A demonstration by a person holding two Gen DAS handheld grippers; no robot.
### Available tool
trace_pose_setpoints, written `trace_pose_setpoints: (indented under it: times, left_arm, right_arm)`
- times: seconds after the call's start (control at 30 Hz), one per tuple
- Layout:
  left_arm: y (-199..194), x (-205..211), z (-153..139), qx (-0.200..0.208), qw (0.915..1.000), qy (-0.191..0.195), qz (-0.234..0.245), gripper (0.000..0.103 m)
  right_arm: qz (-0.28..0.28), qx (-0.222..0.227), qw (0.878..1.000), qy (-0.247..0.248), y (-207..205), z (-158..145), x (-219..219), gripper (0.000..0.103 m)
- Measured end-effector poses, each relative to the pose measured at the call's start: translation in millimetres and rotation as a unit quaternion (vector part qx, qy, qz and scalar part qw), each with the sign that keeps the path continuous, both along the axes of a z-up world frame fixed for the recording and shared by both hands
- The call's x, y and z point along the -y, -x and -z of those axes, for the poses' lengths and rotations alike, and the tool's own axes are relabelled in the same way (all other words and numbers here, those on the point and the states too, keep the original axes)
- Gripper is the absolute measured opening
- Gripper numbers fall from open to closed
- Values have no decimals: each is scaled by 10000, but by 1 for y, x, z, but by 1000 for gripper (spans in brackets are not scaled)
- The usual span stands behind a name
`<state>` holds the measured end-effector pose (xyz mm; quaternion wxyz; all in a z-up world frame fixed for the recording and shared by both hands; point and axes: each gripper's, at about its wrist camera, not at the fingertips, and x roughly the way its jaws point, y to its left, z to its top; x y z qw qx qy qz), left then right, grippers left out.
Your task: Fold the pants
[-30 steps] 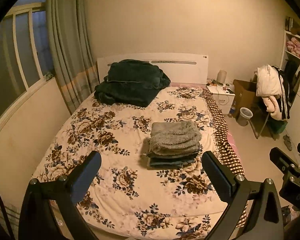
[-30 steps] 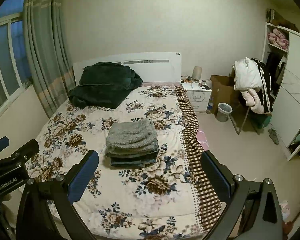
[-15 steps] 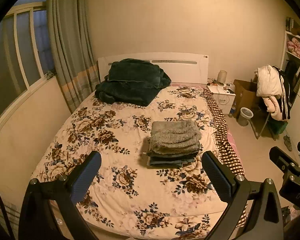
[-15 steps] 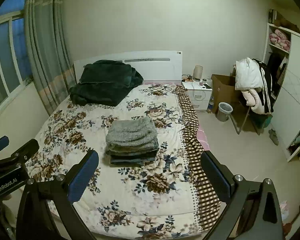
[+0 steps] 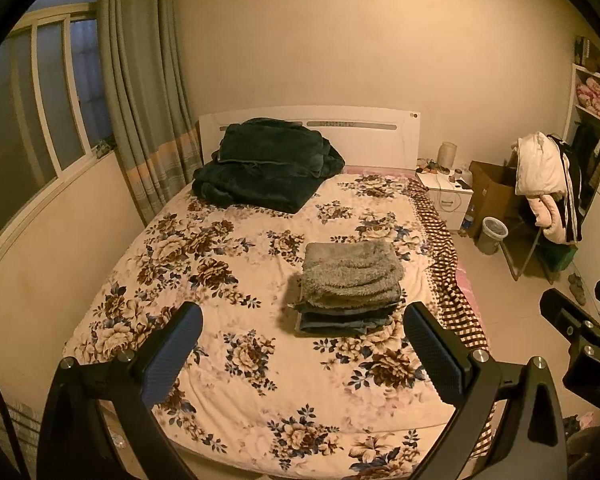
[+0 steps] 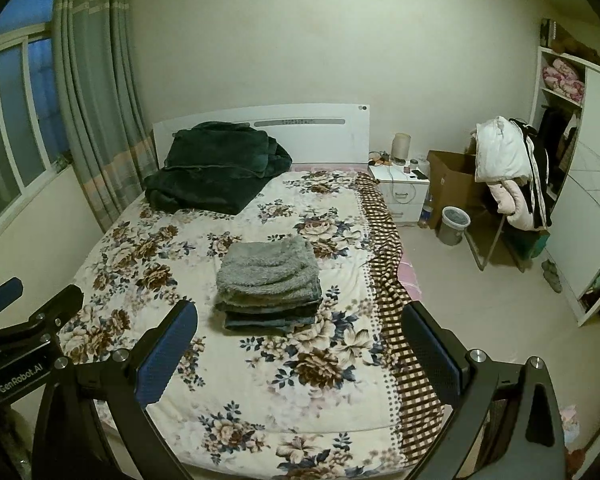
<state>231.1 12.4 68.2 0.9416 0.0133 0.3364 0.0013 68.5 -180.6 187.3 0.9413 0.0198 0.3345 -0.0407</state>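
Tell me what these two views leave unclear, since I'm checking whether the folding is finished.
- Stack: both views show only its top and near edges, so the number of garments, and which are pants, cannot be counted.
- Near end of the bed: cut off by the lower frame edge and the fingers in both views.
- Nightstand items: too small to identify.
- Shelf contents: at the fisheye rim, distorted.

The left tongs (image 5: 302, 344) are matte black, with two angular arms bearing blue textured pads (image 5: 168, 354) and round silver screws; the right tongs (image 6: 300, 342) match in black frame, blue pads (image 6: 166, 350) and silver screws; white "GenRobot.AI" lettering marks the left body, seen from the right wrist.
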Motion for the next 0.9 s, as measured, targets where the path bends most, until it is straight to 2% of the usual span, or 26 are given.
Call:
trace_pose_setpoints:
  times: [0.9]
  left_arm:
    - [0,-1,-2,8,10000,-24,-29,103]
  right_arm:
    - [2,-66,10000,-2,1,1,-4,103]
